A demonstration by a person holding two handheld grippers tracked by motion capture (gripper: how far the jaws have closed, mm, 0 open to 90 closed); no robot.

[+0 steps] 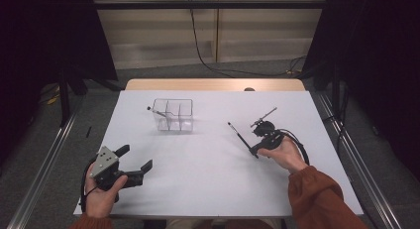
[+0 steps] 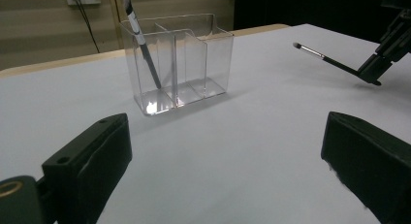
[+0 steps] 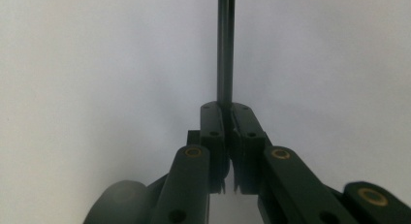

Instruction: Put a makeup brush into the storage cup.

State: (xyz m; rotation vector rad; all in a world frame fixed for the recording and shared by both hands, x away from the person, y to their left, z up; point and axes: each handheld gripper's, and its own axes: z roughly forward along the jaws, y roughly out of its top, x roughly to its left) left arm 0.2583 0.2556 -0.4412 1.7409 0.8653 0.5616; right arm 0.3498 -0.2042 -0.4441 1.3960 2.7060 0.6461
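Right gripper (image 1: pixel 253 150) has its jaws pressed together on a thin black brush (image 1: pixel 241 136), pinching its handle end, so the bristle tip sticks out ahead of the jaws, clear above the white table (image 1: pixel 208 159). Left gripper (image 1: pixel 134 163) rests low with jaws spread wide, nothing between them. Ahead of it stands the clear organizer (image 2: pixel 177 64), 1 brush (image 2: pixel 140 37) leaning in its left compartment.

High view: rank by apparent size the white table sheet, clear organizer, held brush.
1. white table sheet
2. clear organizer
3. held brush, thin, in the right hand-held gripper; it reaches about as long as the organizer is wide, but covers far less area.
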